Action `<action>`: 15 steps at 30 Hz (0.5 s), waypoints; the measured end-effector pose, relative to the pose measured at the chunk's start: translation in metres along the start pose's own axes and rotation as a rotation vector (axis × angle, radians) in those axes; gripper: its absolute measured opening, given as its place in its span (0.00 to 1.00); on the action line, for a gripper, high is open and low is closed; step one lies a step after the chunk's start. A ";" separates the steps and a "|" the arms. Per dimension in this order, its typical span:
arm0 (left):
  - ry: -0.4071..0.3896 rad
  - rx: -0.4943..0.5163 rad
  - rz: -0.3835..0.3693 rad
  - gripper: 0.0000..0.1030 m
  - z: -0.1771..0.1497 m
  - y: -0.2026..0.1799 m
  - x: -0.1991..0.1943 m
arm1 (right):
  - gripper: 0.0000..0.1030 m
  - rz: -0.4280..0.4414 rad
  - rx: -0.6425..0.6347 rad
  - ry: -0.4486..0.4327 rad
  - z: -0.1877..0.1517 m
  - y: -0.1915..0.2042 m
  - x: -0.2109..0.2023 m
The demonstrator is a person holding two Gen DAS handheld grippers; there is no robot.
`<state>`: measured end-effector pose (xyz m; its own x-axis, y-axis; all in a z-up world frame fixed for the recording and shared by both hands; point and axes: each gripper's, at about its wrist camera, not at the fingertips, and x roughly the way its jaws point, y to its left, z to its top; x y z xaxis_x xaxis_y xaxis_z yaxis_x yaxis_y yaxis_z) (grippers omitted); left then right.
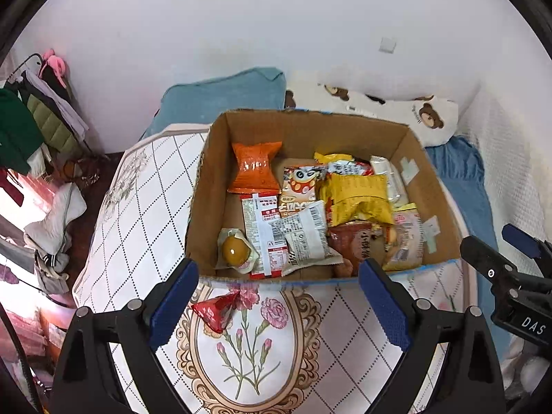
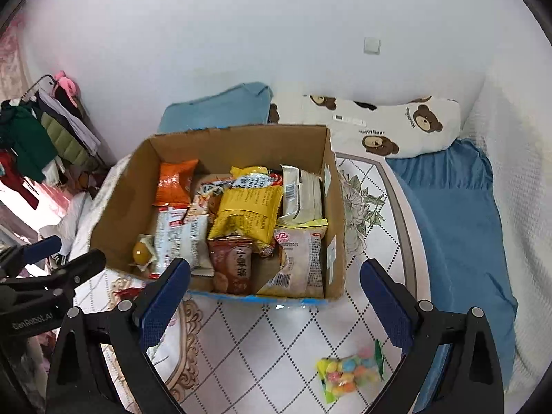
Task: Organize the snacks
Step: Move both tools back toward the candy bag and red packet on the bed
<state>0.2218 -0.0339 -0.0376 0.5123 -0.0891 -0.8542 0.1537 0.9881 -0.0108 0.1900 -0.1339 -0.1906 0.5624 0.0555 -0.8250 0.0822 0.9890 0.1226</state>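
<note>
One cardboard box (image 1: 303, 131) sits on a floral-patterned table (image 1: 145, 186), open at the top and filled with snack packets. Countable inside: one orange packet (image 1: 255, 169) at the far left, one yellow packet (image 1: 358, 196) near the middle, one vacuum-packed egg (image 1: 234, 250) at the near left corner, one brown-red packet (image 1: 355, 245) against the near wall, one pale pastry packet (image 2: 303, 258) at the near right. Others overlap; a full count can't be made.

Two snacks lie outside the box on the table: one red triangular packet (image 1: 215, 312) just near of the box's near wall, left side, and one bag of coloured candies (image 2: 348, 374) well nearer, to the right.

Left gripper (image 1: 276, 296): jaws spread wide, nothing between them, above the table near the red packet. Right gripper (image 2: 276, 300): jaws likewise wide apart, empty, hovering at the box's near edge.

Behind: one blue pillow (image 2: 220, 107), one bear-print pillow (image 2: 396, 127).
</note>
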 end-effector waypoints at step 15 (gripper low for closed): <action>-0.120 -0.029 -0.025 0.92 -0.040 -0.011 -0.063 | 0.98 0.058 0.066 -0.068 -0.046 -0.002 -0.072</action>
<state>0.1546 -0.0346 -0.0047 0.6063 -0.1268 -0.7850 0.1441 0.9884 -0.0484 0.1112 -0.1334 -0.1568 0.6223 0.1011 -0.7762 0.1001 0.9732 0.2069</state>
